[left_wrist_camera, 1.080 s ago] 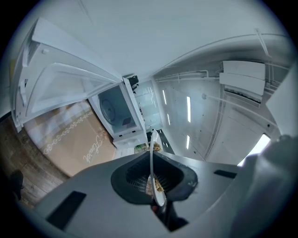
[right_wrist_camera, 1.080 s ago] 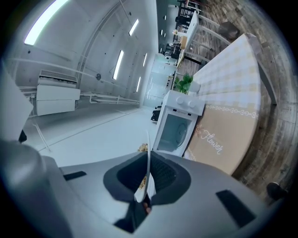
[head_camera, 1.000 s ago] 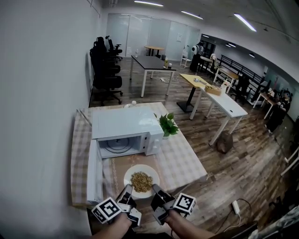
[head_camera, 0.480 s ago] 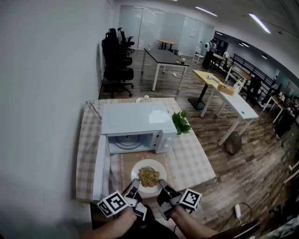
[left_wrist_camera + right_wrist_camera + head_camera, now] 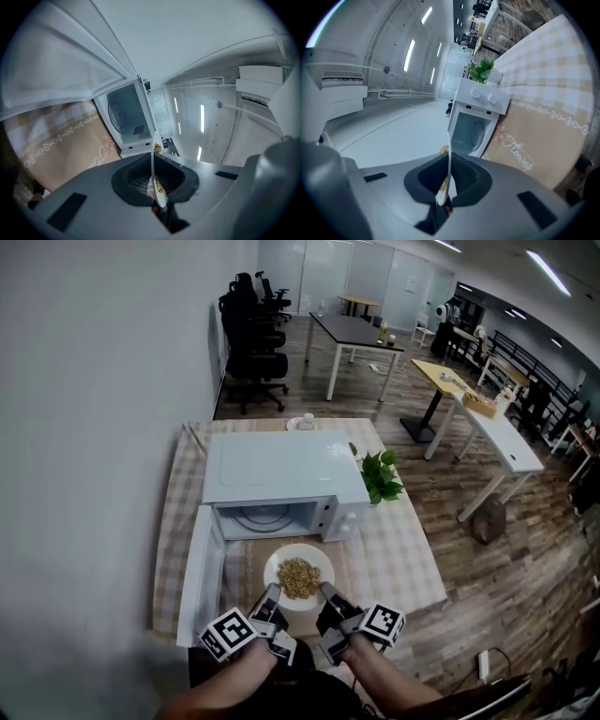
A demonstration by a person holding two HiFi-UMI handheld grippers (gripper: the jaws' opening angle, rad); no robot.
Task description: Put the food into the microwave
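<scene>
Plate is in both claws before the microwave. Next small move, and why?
Probably ease the plate forward, level, into the microwave: left claw and right claw grip its near rim, the door stands open, and the turntable looks bare.

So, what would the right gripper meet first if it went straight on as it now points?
The right gripper, gripping the plate, would probably reach the open microwave first; depth is unclear.
</scene>
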